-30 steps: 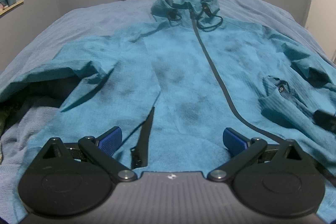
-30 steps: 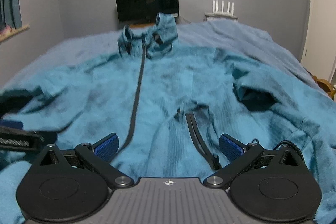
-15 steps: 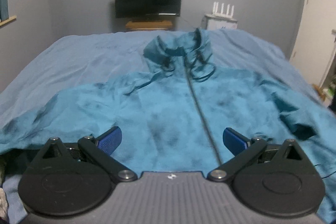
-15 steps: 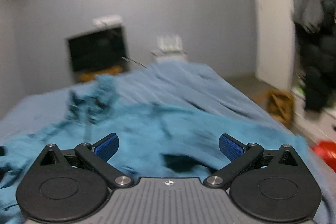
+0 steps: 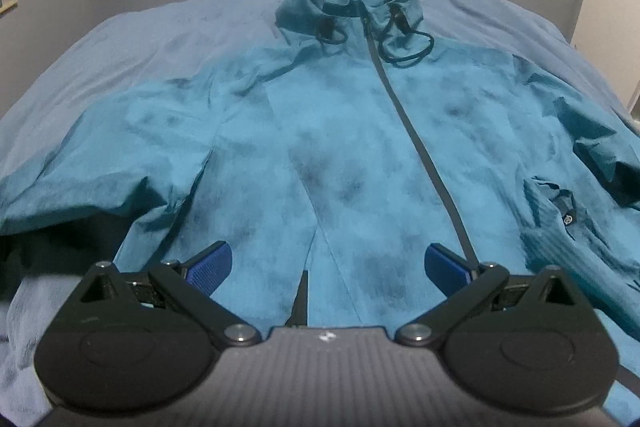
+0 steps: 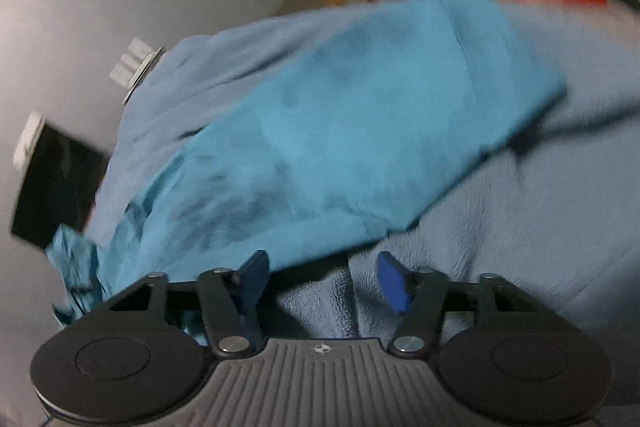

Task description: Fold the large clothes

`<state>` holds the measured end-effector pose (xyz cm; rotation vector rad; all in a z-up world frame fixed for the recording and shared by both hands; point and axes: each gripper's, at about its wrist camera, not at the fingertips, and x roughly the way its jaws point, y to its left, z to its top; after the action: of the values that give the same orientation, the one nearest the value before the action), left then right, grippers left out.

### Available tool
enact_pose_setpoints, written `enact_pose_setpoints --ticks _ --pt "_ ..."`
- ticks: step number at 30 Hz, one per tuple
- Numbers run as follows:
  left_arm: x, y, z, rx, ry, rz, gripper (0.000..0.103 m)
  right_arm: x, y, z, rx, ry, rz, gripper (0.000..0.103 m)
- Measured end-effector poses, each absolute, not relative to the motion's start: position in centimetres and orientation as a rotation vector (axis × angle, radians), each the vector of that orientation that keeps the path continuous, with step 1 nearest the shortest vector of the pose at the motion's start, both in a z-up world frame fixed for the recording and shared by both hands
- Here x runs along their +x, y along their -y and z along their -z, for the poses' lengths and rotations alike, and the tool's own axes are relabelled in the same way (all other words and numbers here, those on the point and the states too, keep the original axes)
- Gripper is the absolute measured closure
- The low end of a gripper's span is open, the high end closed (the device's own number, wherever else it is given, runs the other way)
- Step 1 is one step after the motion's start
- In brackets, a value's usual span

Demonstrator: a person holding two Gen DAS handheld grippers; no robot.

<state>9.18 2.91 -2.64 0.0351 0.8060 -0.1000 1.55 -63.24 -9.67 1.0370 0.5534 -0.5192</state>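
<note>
With the teal zip-front hooded jacket point(image 5: 360, 147) spread flat on the blue fleece bedspread point(image 6: 540, 227), my left gripper point(image 5: 326, 263) gapes empty above its hem while my right gripper point(image 6: 320, 279) is closing beside the sleeve, seemingly on nothing through the blur, so it may pinch bedspread instead.

The room is dim, with soft, flat, cool light of no visible source. The left wrist view is fairly sharp but grainy, curving strongly at its dark corners. The right wrist view is tilted and heavily motion-blurred, smearing the jacket point(image 6: 352, 131) and the background.
</note>
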Motion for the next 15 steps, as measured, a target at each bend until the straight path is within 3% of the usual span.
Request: enact_pose_setpoints --ticks 5,10,12,15 --pt "10.8 -2.1 3.4 0.059 -0.849 0.122 0.000 2.8 64.3 12.0 1.072 -0.496 0.613 0.050" --pt "12.2 -2.0 3.9 0.050 -0.872 0.129 0.000 2.4 65.1 14.8 1.178 -0.465 0.664 0.059" --pt "12.4 -2.2 4.1 0.041 -0.886 0.132 0.000 1.8 65.6 15.7 1.232 -0.450 0.679 0.071" --pt "12.6 -2.3 4.2 0.032 -0.890 0.137 0.000 0.8 65.3 16.5 1.274 -0.464 0.719 0.073"
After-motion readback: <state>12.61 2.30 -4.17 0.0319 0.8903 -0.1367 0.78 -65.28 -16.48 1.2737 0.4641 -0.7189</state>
